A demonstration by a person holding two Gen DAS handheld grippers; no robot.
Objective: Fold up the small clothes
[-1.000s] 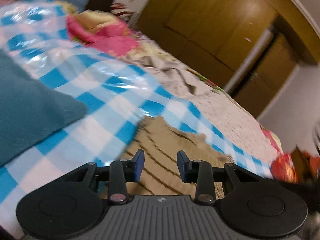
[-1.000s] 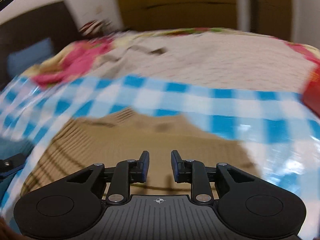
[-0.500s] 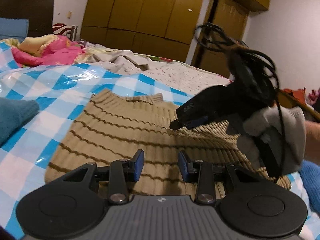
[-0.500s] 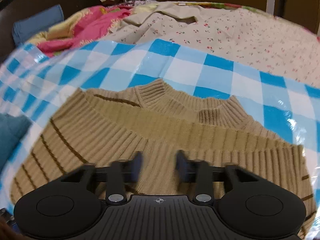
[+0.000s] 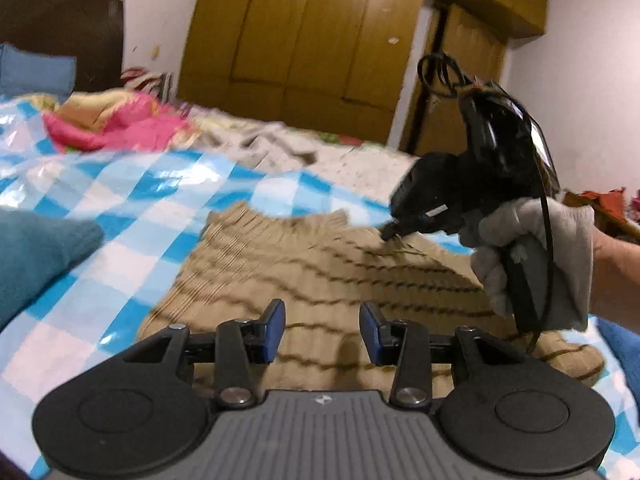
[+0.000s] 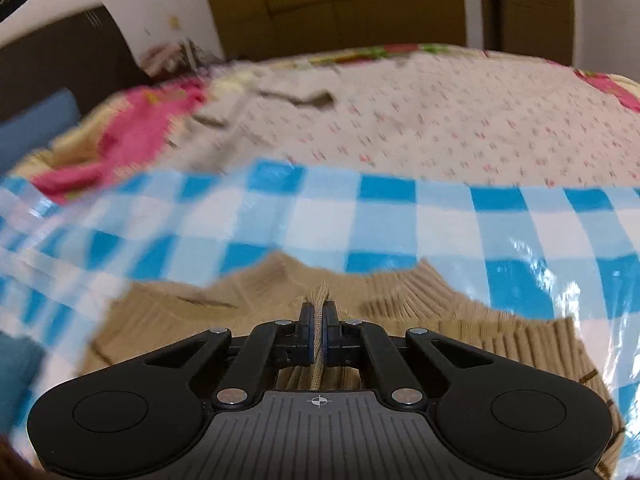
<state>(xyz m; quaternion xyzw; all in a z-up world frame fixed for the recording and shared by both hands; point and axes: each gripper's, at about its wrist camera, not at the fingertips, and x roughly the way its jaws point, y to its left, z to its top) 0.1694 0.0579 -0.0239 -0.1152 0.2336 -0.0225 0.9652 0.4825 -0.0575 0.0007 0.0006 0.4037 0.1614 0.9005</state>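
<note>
The tan striped sweater [image 5: 320, 280] lay flat on the blue checked sheet [image 6: 360, 216], collar toward the far side of the bed. No fold showed yet; it looked spread out full width, so folding was judged barely started. The right gripper [image 6: 319, 334] was clamped tight on a pinch of knit just below the sweater's collar, and a ridge of fabric stood up between its pads. In the left wrist view its tip sat on the sweater near the collar, held by a gloved hand [image 5: 532, 264]. The left gripper [image 5: 322, 330] hung over the near edge of the sweater, its jaws parted and opening, with nothing pinched between them. A teal cloth [image 5: 36, 256] sat left of the sweater, and pink bedding [image 5: 116, 126] was beyond it. Still left, by my read: a left grip, then lifting and folding over.
</note>
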